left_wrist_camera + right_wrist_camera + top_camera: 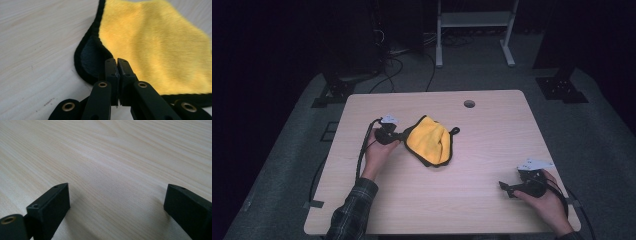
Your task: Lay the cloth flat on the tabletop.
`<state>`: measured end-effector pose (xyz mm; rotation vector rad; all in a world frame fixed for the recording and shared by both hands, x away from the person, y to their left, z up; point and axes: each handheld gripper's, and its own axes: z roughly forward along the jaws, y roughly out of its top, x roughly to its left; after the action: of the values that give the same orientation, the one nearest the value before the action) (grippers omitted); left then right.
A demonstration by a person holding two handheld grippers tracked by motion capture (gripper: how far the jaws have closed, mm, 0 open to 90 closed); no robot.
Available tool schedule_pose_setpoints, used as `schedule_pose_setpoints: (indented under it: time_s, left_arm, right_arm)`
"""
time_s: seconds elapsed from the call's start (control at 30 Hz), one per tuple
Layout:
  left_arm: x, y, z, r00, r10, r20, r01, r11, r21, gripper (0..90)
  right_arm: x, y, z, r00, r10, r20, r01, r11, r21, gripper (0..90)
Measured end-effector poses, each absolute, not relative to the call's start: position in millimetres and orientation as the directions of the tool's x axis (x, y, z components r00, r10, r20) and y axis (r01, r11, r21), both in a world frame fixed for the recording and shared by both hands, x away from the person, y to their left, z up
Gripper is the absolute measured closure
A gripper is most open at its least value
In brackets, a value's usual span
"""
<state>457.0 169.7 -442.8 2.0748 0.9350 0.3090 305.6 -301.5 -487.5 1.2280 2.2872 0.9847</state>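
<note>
The left hand-held gripper (117, 61) has its jaws clamped on the black-bound edge of a yellow cloth (430, 140), the pinch made at the cloth's left corner where a fold turns up the dark underside. The cloth lies loosely bunched on the tabletop (492, 150), left of the middle and nearer the far edge than the near one, with a small black loop poking out at its right side. Judged from how things lie, the work is at its start: one corner is gripped, the cloth is not yet spread, folded or carried anywhere, and everything after the pinch is left to do.

The right hand-held gripper (508, 189) sits near the tabletop's near right corner, well apart from the cloth, its jaws standing wide over bare wood and holding nothing.

From the high view an onlooker gets the layout: the whole tabletop, the cable hole (469, 103) near the far edge, both forearms coming in from the near side, and the gap between the two hands. It cannot settle whether the left jaws truly bite. The left gripper view does: the two black pads meet tight with the cloth's hem between them, and the plush yellow pile and dark reverse show plainly. The right gripper view adds the pale wood grain and the open spread of its own pads (51, 202).
</note>
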Motion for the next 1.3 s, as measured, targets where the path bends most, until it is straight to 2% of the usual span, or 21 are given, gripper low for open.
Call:
schedule_pose_setpoints:
  time_s: [0.2, 0.67, 0.9, 1.17, 1.2, 1.23, 1.27, 1.3]
  left_arm:
    - [434.4, 172.9, -432.3, 0.705, 0.698, -0.127, 0.503, -0.367, 0.782, 87.2]
    - [370.9, 193.4, -421.7, 0.722, 0.677, -0.144, 0.480, -0.339, 0.809, 87.1]
    - [336.9, 210.9, -434.6, 0.707, 0.689, -0.161, 0.527, -0.361, 0.769, 87.1]
    - [325.4, 215.1, -449.5, 0.704, 0.690, -0.169, 0.567, -0.403, 0.718, 86.8]
    - [325.7, 214.6, -450.7, 0.704, 0.690, -0.168, 0.572, -0.410, 0.711, 86.5]
    - [326.7, 213.5, -451.9, 0.704, 0.692, -0.157, 0.565, -0.413, 0.714, 82.9]
    - [326.7, 213.5, -451.9, 0.704, 0.692, -0.157, 0.565, -0.413, 0.714, 78.7]
    - [327.1, 212.6, -450.6, 0.704, 0.696, -0.144, 0.558, -0.417, 0.718, 75.9]
  right_arm:
    - [305.5, -304.6, -486.1, -0.548, 0.836, 0.010, 0.578, 0.370, 0.728, 12.6]
    - [305.4, -305.1, -485.3, -0.549, 0.836, 0.010, 0.581, 0.373, 0.724, 13.1]
    - [305.4, -304.8, -485.0, -0.548, 0.836, 0.011, 0.583, 0.374, 0.721, 13.2]
    - [305.4, -304.5, -484.8, -0.549, 0.836, 0.011, 0.584, 0.375, 0.720, 13.3]
    - [305.6, -304.5, -484.7, -0.550, 0.835, 0.009, 0.583, 0.376, 0.721, 13.9]
    - [305.5, -304.3, -483.8, -0.556, 0.831, 0.010, 0.582, 0.380, 0.719, 17.7]
    - [305.5, -304.3, -483.8, -0.556, 0.831, 0.010, 0.582, 0.380, 0.719, 17.7]
    - [306.0, -303.9, -481.4, -0.561, 0.828, 0.014, 0.588, 0.387, 0.710, 22.4]
